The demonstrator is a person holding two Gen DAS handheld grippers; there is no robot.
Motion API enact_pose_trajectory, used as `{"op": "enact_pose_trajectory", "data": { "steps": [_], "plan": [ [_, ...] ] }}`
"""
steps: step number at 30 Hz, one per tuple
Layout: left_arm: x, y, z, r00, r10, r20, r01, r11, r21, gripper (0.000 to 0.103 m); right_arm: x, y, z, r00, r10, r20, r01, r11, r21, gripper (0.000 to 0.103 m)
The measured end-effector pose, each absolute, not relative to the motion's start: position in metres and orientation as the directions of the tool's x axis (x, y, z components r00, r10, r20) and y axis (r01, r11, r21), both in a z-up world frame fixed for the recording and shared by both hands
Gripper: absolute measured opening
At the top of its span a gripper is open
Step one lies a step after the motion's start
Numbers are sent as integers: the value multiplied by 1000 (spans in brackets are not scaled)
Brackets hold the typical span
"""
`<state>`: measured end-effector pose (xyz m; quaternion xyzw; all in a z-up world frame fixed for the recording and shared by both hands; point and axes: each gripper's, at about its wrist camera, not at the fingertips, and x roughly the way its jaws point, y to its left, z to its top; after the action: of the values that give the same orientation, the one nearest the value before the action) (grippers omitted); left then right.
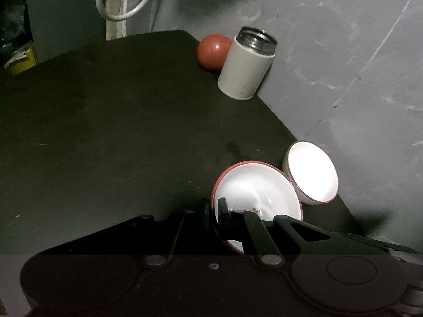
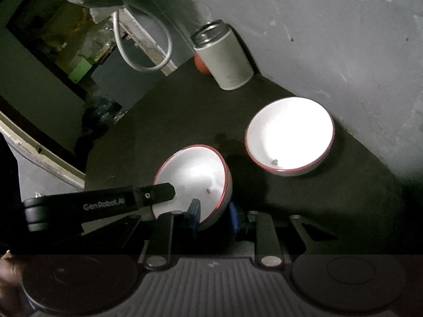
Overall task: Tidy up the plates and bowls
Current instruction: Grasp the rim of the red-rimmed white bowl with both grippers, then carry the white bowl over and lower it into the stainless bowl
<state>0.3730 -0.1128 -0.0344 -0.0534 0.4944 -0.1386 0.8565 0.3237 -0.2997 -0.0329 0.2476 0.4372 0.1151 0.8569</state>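
Observation:
Two white bowls with red rims are on a dark table (image 1: 105,132). The near bowl (image 1: 256,192) (image 2: 193,177) is tilted. My left gripper (image 1: 213,210) is shut on its rim; in the right wrist view its black finger (image 2: 156,195) lies across the bowl's left edge. My right gripper (image 2: 214,212) straddles the bowl's near right wall, one blue pad inside and one outside, shut on it. The second bowl (image 1: 312,171) (image 2: 289,134) sits apart to the right, close to the wall, with a small speck inside.
A white canister (image 1: 246,66) (image 2: 223,58) with a steel mouth stands at the table's far corner, a red ball (image 1: 212,52) beside it. A grey wall (image 2: 343,39) runs along the right edge. A hose loop (image 2: 142,52) hangs beyond the table.

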Motion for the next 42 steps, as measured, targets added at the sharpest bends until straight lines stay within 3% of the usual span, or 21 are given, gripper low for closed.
{"op": "enact_pose_trajectory", "data": {
  "steps": [25, 42],
  "plan": [
    [277, -90, 25, 522, -409, -749, 245, 913, -327, 7, 218, -284, 29, 681, 343, -647, -2, 884, 467, 26],
    [220, -102, -2, 404, -453, -795, 318, 884, -343, 9, 146, -290, 13, 658, 278, -700, 98, 890, 445, 26]
  ]
}}
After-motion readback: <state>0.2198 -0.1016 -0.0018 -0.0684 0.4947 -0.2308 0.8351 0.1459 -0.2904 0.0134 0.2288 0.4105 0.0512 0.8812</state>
